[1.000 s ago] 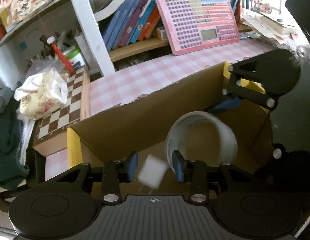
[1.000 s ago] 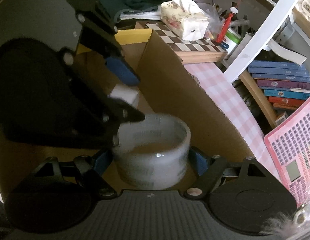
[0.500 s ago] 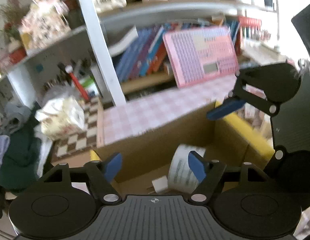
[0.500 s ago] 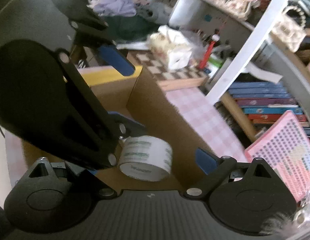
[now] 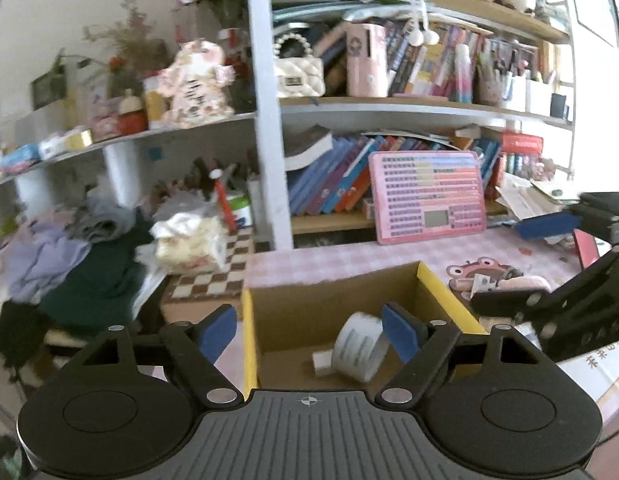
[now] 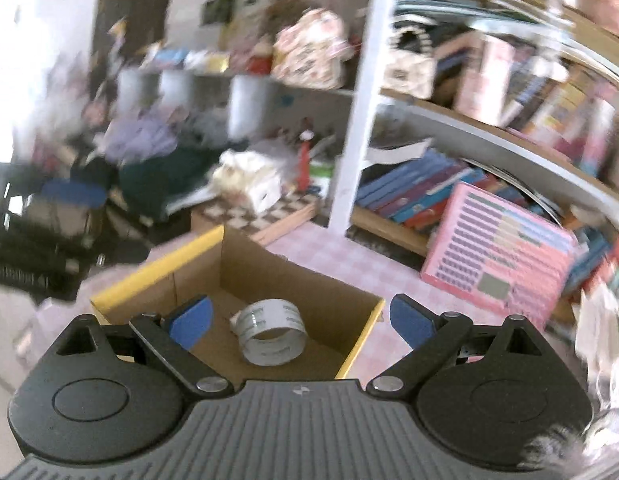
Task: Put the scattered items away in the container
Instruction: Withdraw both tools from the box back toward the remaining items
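An open cardboard box with yellow rims stands on the pink checked table. A white tape roll lies inside it, with a small white block beside it. My left gripper is open and empty, raised above the box. In the right wrist view, the same box and tape roll show. My right gripper is open and empty, well above the box. Its arm shows at the right in the left wrist view.
A pink keyboard toy leans against the bookshelf. A chessboard with a tissue pack lies left of the box. Clothes pile at far left. A pink frog-print item and papers lie to the right.
Both grippers opened, let go of the white block and the tape roll inside the box, then lifted up and back. The tape roll now rests in the box.
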The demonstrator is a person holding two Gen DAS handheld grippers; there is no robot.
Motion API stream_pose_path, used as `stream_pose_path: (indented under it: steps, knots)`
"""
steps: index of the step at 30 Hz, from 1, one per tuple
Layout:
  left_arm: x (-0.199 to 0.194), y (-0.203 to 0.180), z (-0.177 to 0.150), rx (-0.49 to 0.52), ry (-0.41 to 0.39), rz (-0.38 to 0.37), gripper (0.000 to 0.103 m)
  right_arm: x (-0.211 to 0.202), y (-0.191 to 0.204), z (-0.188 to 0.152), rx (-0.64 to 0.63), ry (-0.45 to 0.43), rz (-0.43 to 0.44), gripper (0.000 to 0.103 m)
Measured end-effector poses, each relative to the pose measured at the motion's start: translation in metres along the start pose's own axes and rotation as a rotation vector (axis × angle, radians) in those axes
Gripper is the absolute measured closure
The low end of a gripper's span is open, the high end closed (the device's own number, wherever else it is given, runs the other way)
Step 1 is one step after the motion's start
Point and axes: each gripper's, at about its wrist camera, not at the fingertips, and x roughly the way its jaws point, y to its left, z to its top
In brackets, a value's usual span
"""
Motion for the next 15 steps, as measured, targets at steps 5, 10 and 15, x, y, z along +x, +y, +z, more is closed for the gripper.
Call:
stream_pose_path:
  steps: [5, 10, 15]
  knots:
    - [-0.035, -0.01, -0.028, -0.038, 0.003, 0.004, 0.021, -0.036, 0.01, -0.031, 0.098, 0.0, -0.061, 0.007]
    - [-0.056, -0.025, -0.055, -0.019, 0.04, -0.028, 0.021, -0.064, 0.021, -0.071, 0.179, 0.044, -0.141, 0.007]
    - [-0.06, -0.042, -0.082, 0.018, 0.107, -0.08, 0.021, -0.083, 0.034, -0.103, 0.222, 0.074, -0.219, 0.007]
